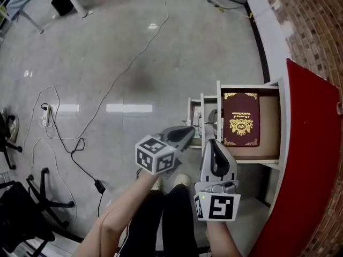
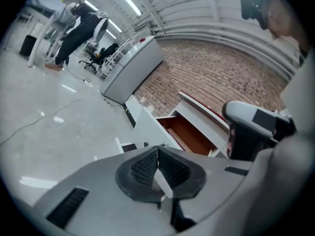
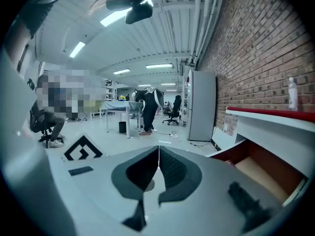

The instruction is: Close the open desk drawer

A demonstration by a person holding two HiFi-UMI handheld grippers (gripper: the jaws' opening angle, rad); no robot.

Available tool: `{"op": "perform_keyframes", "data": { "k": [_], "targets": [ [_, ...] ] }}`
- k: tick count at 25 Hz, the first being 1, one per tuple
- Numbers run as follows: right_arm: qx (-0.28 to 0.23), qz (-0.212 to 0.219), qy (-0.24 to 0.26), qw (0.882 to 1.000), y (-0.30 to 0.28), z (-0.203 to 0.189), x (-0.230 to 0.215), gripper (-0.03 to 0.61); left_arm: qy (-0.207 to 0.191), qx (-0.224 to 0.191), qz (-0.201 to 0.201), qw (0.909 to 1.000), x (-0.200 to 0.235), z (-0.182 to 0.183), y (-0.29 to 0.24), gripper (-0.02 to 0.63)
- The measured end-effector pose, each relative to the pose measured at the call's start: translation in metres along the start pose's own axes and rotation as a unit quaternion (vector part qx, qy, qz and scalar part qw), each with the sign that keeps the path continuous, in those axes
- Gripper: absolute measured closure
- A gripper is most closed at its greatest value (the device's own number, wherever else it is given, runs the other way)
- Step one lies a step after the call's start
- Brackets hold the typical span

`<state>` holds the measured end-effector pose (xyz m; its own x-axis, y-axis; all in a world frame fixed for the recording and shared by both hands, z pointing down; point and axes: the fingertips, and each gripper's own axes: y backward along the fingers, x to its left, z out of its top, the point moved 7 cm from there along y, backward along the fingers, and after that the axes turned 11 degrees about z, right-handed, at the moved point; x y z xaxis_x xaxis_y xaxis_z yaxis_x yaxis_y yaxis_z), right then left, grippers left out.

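The open desk drawer (image 1: 218,106) stands pulled out from the white desk under the red desk top (image 1: 308,159). A maroon book (image 1: 240,118) with gold print lies in it. My left gripper (image 1: 187,133) is shut with nothing between its pads and hangs just in front of the drawer's white front, apart from it. My right gripper (image 1: 210,142) is beside it, near the drawer's front corner, also shut and empty. The left gripper view (image 2: 158,149) shows the drawer's brown inside (image 2: 189,134) ahead. The right gripper view (image 3: 158,147) has the drawer (image 3: 266,168) at its right.
Cables and a power strip (image 1: 47,115) lie on the grey floor at the left. A black office chair (image 1: 21,208) stands at the bottom left. The person's legs and shoes (image 1: 182,182) are below the grippers. A brick wall (image 1: 316,20) runs behind the desk.
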<state>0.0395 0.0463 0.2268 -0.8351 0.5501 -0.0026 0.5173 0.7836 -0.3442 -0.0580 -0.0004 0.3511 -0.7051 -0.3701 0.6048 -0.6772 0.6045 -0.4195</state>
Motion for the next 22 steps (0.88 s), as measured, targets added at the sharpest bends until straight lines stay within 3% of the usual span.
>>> {"op": "perform_keyframes", "data": {
  "k": [3, 6, 8, 16, 22],
  "targets": [
    [-0.004, 0.001, -0.011, 1.0, -0.004, -0.006, -0.001, 0.565, 0.074, 0.007, -0.038, 0.9965, 0.009, -0.012, -0.02, 0.603],
    [0.003, 0.004, -0.016, 1.0, -0.006, -0.014, -0.003, 0.565, 0.167, 0.023, -0.078, 0.9826, 0.018, -0.027, -0.04, 0.603],
    [0.006, 0.009, -0.014, 1.0, -0.01, -0.019, -0.004, 0.565, 0.197, 0.032, -0.095, 0.9752, 0.022, -0.032, -0.053, 0.603],
    [0.008, 0.02, -0.019, 1.0, -0.02, -0.023, -0.006, 0.565, 0.235, 0.079, -0.126, 0.9605, 0.021, -0.049, -0.091, 0.603],
    [0.002, 0.027, -0.032, 0.999, -0.024, -0.027, -0.003, 0.565, 0.259, 0.097, -0.173, 0.9455, 0.019, -0.058, -0.105, 0.6]
  ]
}}
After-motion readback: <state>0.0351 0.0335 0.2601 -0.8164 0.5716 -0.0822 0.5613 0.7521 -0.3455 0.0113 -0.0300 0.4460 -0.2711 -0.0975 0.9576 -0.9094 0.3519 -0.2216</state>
